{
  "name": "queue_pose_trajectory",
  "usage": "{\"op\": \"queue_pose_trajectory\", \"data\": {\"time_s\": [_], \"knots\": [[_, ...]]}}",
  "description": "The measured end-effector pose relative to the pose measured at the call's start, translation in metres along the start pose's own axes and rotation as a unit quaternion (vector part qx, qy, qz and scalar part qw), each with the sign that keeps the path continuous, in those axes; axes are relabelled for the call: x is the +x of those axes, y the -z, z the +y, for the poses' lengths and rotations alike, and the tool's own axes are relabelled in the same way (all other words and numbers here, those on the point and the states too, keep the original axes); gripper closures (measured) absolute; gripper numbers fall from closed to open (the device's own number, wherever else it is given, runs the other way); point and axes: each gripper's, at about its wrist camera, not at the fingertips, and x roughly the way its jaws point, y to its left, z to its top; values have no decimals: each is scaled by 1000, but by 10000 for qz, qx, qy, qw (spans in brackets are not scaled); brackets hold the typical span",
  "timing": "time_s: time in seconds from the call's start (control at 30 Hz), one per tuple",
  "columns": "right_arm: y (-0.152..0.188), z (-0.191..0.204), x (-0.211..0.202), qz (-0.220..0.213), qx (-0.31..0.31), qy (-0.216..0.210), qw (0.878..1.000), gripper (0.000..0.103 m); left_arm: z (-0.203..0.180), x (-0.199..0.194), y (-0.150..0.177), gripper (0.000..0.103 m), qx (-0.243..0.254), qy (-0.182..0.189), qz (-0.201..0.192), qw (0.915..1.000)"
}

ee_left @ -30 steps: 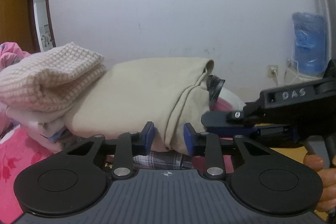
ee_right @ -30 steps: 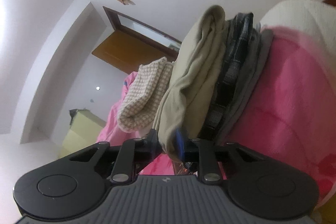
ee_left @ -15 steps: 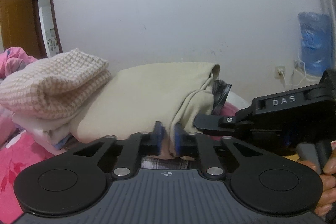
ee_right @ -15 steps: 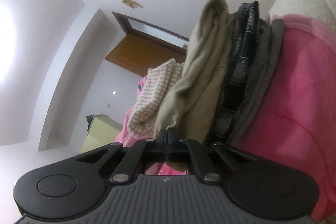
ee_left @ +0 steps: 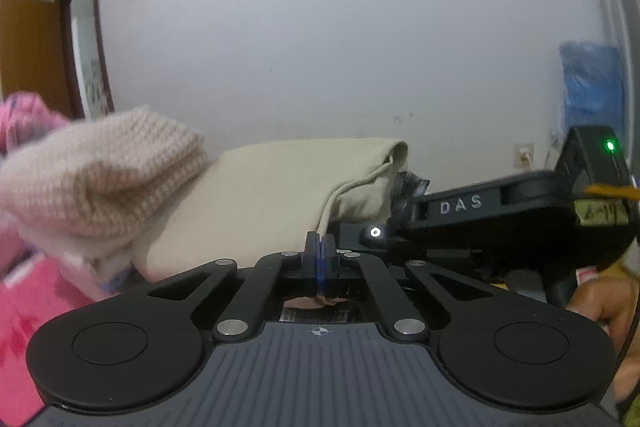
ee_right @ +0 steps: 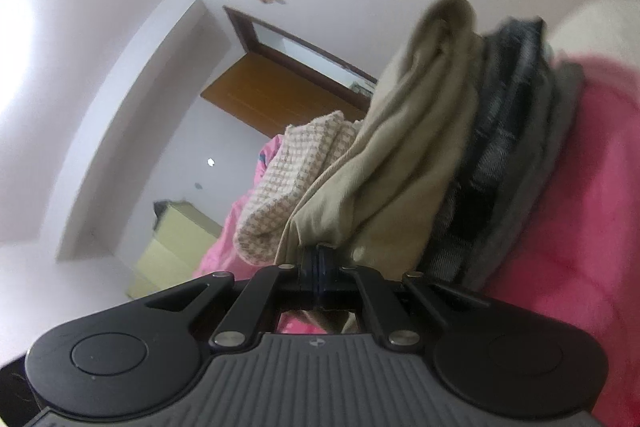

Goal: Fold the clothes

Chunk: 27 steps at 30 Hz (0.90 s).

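A beige garment (ee_left: pixel 276 195) lies folded on top of a stack on a pink bed. My left gripper (ee_left: pixel 319 247) is shut on the garment's near edge. My right gripper (ee_right: pixel 319 259) is shut on the same beige garment (ee_right: pixel 404 171) along its edge; its body shows at the right of the left wrist view (ee_left: pixel 500 219). Under the beige garment lie a dark plaid garment (ee_right: pixel 500 131) and a grey one (ee_right: pixel 552 147). A pink-and-cream knitted garment (ee_left: pixel 100 183) sits folded to the left.
The pink bed cover (ee_right: pixel 580 211) lies under the stack. A white wall (ee_left: pixel 320 47) stands behind, with a brown door (ee_left: pixel 24 55) at the left and a blue water bottle (ee_left: pixel 588 87) at the right. A yellow cabinet (ee_right: pixel 168 247) stands beyond the bed.
Both grippers have closed fully onto the beige garment's edge; the left was open a second ago. The knitted garment now looks blurred.
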Motion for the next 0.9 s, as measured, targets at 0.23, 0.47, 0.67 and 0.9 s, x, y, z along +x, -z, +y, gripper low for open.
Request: {"op": "queue_pose_trajectory", "data": {"time_s": [0.23, 0.47, 0.67, 0.9], "knots": [[10, 6, -10, 25, -46, 170, 9998, 102, -2, 6, 3, 88, 75, -24, 201, 9998], [10, 12, -9, 14, -205, 270, 9994, 102, 7, 18, 2, 85, -245, -104, 345, 9991], [11, 12, -13, -35, -223, 360, 9991, 102, 8, 19, 2, 79, -144, -105, 365, 9992], [13, 9, -25, -141, -154, 425, 9989, 102, 8, 17, -2, 79, -370, -252, 311, 9985]]}}
